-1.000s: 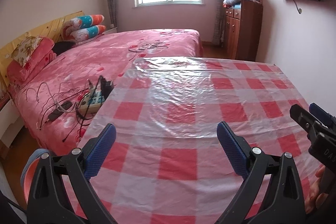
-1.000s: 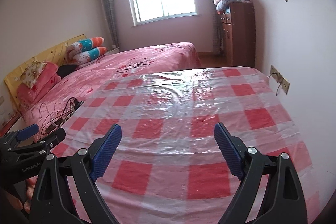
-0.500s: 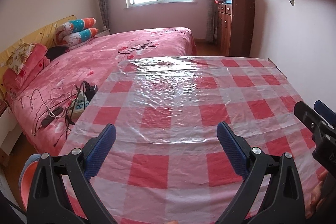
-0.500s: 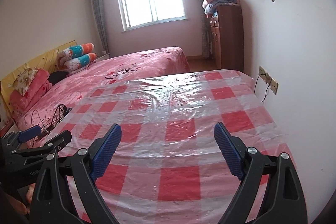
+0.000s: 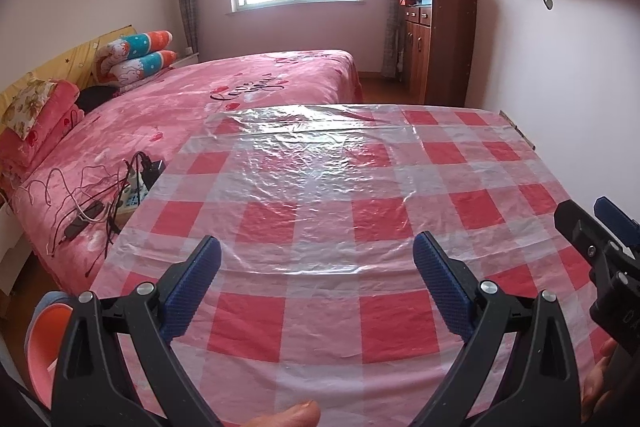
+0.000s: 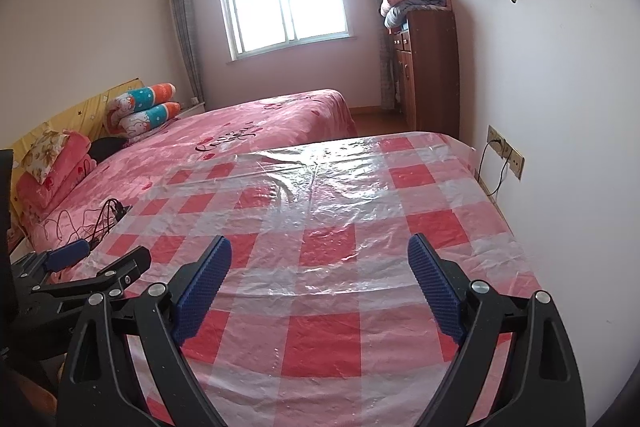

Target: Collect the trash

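No trash shows in either view. The table (image 5: 328, 323) carries a red-and-white checked cloth under clear plastic, with nothing lying on it. In the left wrist view my left gripper (image 5: 316, 247) hovers open over the table's near part, nothing between its blue pads. My right gripper (image 5: 580, 209) pokes in from the right edge. In the right wrist view my right gripper (image 6: 320, 245) is open and empty over the same cloth (image 6: 328, 339). My left gripper (image 6: 114, 251) shows at the lower left.
A pink bed (image 5: 248, 91) lies left of and beyond the table, with a power strip and tangled cables (image 5: 132, 187) near its edge. A wooden cabinet (image 5: 440, 43) and the wall close off the right. An orange round container (image 5: 44, 339) sits at lower left.
In both views the scene has slid to the left, so both grippers have drifted rightward along the table's near side. Jaws stay wide and empty.
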